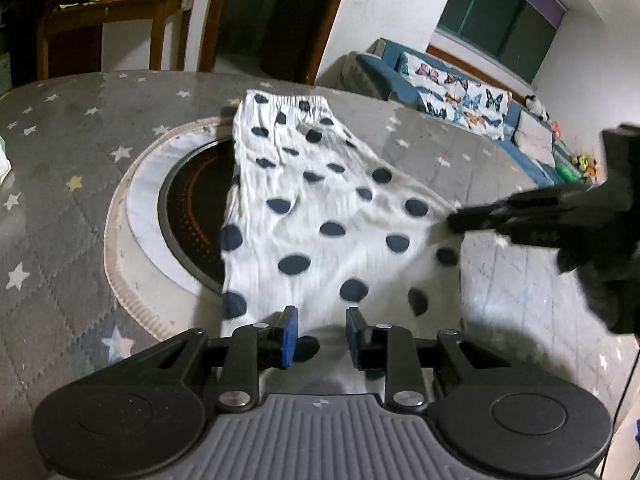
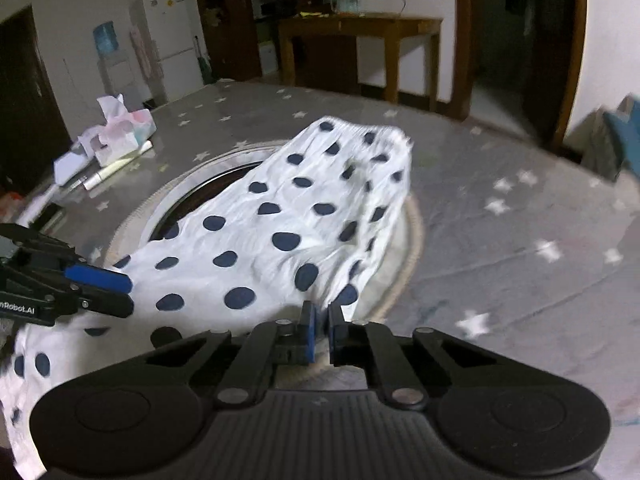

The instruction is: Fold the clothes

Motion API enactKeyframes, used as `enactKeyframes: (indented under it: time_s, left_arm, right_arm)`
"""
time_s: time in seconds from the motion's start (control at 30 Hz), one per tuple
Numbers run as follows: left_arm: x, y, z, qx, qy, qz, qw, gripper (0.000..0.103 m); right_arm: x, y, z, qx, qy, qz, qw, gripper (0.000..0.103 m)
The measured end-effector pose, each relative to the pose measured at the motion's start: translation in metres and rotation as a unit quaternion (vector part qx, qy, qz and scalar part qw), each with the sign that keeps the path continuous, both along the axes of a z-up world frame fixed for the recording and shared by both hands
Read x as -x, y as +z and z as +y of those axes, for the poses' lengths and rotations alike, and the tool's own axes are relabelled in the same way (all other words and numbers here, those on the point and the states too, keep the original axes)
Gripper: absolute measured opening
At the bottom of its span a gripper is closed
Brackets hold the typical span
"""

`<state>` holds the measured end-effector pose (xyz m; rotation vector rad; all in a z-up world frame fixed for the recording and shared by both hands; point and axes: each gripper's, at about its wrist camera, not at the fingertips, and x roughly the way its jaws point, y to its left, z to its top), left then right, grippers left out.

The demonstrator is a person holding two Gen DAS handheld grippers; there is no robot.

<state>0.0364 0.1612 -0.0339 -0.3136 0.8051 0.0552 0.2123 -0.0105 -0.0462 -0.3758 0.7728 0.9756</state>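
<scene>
A white garment with dark dots lies spread across the middle of the surface, which is covered in a grey cloth printed with stars. Its gathered waistband edge is at the far end, and the cloth widens toward the two cameras. Part of it drapes over a round dark panel set in a pale ring in the surface, hiding the panel's right side.

The left hand-held gripper hovers at the near edge of the garment with its blue pads a narrow gap apart; white cloth shows in the gap, but the pads do not press on it. The right hand-held gripper has its jaws closed down to a slit on the garment's near right edge, and the cloth rises in folds toward that pinch. In the left wrist view this gripper reaches in from the right and meets the garment's side edge.

To the right of the garment the starred cloth is bare out to the surface's rim. At the far left, a tissue box and some small items sit near the edge, well apart from the garment. Beyond the surface stand a wooden table, a white fridge and a blue sofa.
</scene>
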Motion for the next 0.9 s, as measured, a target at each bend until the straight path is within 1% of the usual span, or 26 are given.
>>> enactKeyframes:
  time_s: [0.1, 0.13, 0.17, 0.27, 0.37, 0.5, 0.57, 0.7, 0.77, 0.83, 0.9]
  left_arm:
    - [0.003, -0.003, -0.002, -0.014, -0.004, -0.002, 0.9999, 0.029]
    - [0.004, -0.003, -0.003, -0.016, -0.004, -0.003, 0.9999, 0.030]
    - [0.005, -0.002, -0.003, -0.014, -0.005, -0.004, 0.9999, 0.032]
    - [0.006, 0.003, -0.004, -0.014, -0.006, -0.005, 0.9999, 0.032]
    - [0.009, 0.009, -0.008, -0.015, -0.012, -0.017, 0.9997, 0.032]
    - [0.010, 0.009, -0.011, -0.018, -0.016, -0.016, 0.9996, 0.038]
    - [0.012, 0.004, -0.010, -0.020, -0.015, -0.008, 0.9997, 0.038]
    - [0.019, 0.003, -0.005, -0.023, -0.011, -0.010, 0.9996, 0.039]
    - [0.023, 0.006, -0.002, -0.026, -0.009, -0.014, 0.9995, 0.042]
    - [0.027, 0.009, -0.001, -0.027, -0.008, -0.021, 0.9994, 0.043]
    - [0.033, 0.013, -0.002, -0.027, -0.011, -0.029, 0.9992, 0.046]
  right_arm:
    - [0.003, -0.008, -0.005, 0.046, -0.013, -0.019, 0.999, 0.005]
    - [0.003, -0.010, -0.008, 0.053, -0.019, -0.025, 0.998, 0.005]
    - [0.003, -0.010, -0.010, 0.049, -0.022, -0.026, 0.998, 0.005]
    - [0.006, 0.003, -0.012, 0.004, -0.017, -0.018, 1.000, 0.008]
    - [0.012, 0.009, 0.004, -0.017, 0.008, -0.024, 1.000, 0.012]
    - [0.012, 0.002, 0.027, -0.022, 0.029, -0.008, 0.999, 0.014]
    - [0.012, -0.007, 0.034, -0.010, 0.031, -0.004, 0.999, 0.015]
    - [0.007, -0.017, 0.031, 0.021, 0.008, -0.003, 1.000, 0.015]
    - [0.009, -0.011, 0.026, 0.020, 0.002, -0.011, 1.000, 0.016]
    - [0.016, -0.003, 0.021, 0.013, 0.008, -0.017, 1.000, 0.018]
    - [0.031, 0.006, 0.020, 0.005, 0.031, -0.017, 0.999, 0.021]
